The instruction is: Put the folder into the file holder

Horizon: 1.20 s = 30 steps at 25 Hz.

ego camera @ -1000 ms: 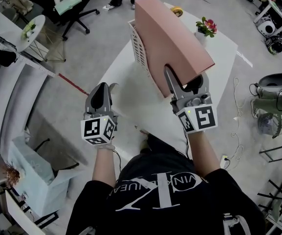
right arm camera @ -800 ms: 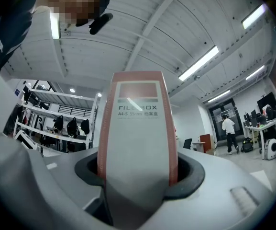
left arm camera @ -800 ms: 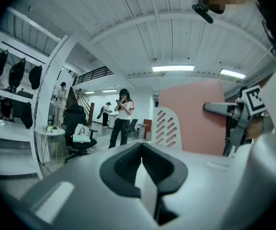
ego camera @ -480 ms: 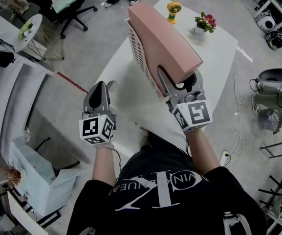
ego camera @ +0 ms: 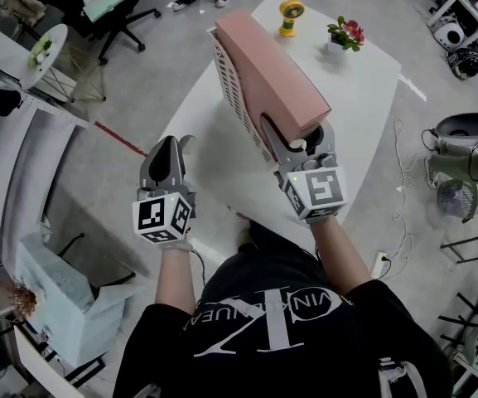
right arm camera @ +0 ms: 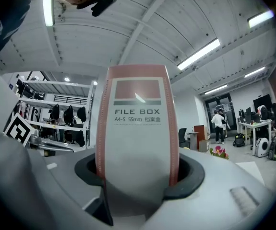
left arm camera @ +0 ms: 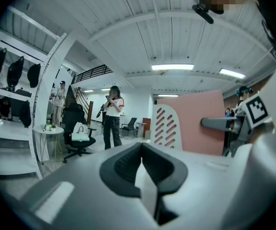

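Observation:
A pink folder, a thick file box labelled FILE BOX, is held over the white table, its spine towards me. My right gripper is shut on its near end, one jaw on each side. Along the folder's left side stands the white file holder with slotted walls, also seen in the left gripper view. Whether the folder's far end sits inside it I cannot tell. My left gripper hovers at the table's near left edge, shut and empty.
A small yellow fan and a potted flower stand at the table's far end. An office chair and a round side table are on the floor to the left. A person stands farther back.
The right gripper has lowered and levelled the folder, moving it left and closer beside the file holder. The left gripper has barely moved.

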Available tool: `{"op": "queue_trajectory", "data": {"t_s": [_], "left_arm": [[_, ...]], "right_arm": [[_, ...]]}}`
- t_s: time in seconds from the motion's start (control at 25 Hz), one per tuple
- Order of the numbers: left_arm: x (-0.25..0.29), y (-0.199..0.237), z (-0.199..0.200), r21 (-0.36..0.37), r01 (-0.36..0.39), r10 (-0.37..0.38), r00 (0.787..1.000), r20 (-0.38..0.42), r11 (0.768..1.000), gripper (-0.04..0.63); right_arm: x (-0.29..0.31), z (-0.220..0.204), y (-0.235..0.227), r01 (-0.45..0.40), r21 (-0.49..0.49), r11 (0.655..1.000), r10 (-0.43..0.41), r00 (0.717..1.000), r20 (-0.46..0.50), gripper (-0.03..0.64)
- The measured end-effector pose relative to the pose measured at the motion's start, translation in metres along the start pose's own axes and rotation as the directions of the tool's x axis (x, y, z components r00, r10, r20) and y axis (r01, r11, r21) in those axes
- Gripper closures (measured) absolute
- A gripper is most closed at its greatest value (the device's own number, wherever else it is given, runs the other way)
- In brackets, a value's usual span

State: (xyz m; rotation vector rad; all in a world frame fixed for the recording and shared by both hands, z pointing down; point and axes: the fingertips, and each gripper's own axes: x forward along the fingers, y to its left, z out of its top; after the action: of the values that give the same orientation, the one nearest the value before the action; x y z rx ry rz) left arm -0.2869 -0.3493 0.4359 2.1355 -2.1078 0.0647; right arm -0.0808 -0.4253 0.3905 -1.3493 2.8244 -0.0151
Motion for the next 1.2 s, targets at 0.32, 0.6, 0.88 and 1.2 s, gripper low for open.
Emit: {"op": "queue_trajectory", "data": {"t_s": [0.32,0.6,0.88,1.2], "left_arm": [[-0.002,0.002,0.000,-0.001,-0.008,0.008,1.000,-0.001,1.000,0.595],[-0.006,0.004,0.000,0.001,-0.016,0.016,1.000,-0.003,1.000,0.595],[-0.014,0.009,-0.001,0.001,-0.026,0.026,1.000,-0.004,1.000,0.595],[-0.022,0.006,0.000,-0.001,-0.019,0.019,1.000,-0.001,1.000,0.595]], "right_arm": [[0.008,-0.006,0.007,0.049,-0.002,0.999,-0.049,0.999,0.000,0.307],[0.012,-0.010,0.015,0.096,0.018,0.995,-0.096,0.995,0.008,0.307],[0.012,-0.019,0.029,0.077,0.020,0.997,-0.077,0.997,-0.022,0.306],[0.008,-0.015,0.043,-0.002,0.008,1.000,0.002,1.000,-0.020,0.244]]}}
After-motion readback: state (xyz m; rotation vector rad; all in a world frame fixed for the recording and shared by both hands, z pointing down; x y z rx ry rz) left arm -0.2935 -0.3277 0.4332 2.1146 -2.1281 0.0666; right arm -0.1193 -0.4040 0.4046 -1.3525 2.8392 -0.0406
